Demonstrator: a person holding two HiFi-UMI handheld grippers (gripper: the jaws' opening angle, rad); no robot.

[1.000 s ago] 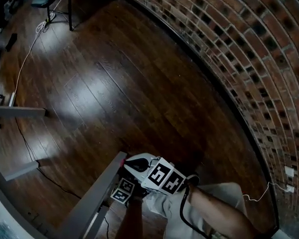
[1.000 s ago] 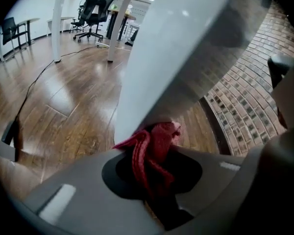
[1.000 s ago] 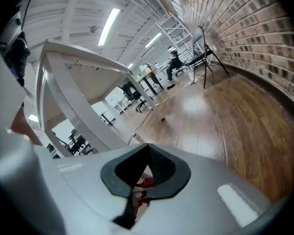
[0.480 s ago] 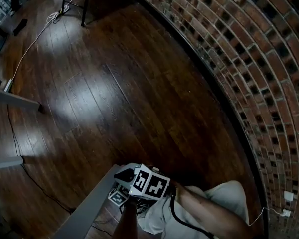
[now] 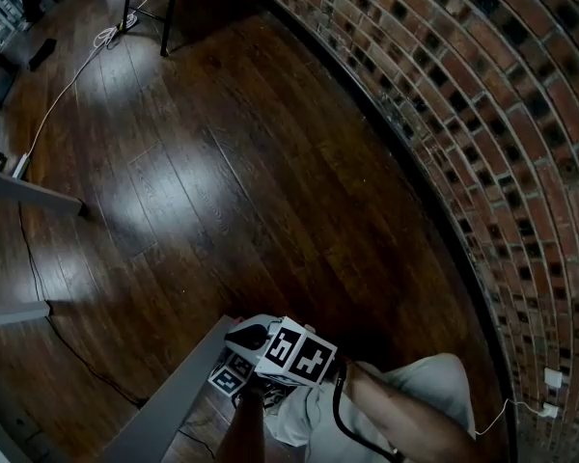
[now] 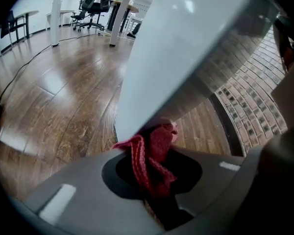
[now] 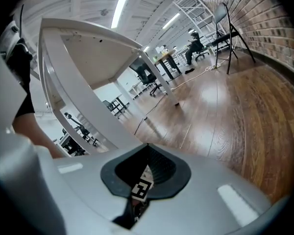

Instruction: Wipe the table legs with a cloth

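Left gripper (image 6: 154,180) lower on table leg (image 6: 186,48); cloth (image 6: 154,143) only in its view

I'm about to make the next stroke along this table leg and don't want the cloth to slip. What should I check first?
1. Cloth gripped: ok, the red knit is pinched in the shut left claw.
2. Cloth on table leg: ok, its top bunches against the white leg.
3. Right claw out of the way: ok, shut, empty, off the leg.
4. Room left to wipe: cannot tell, the leg's foot is out of sight.
5. Floor cable clear of the stroke: cannot tell.
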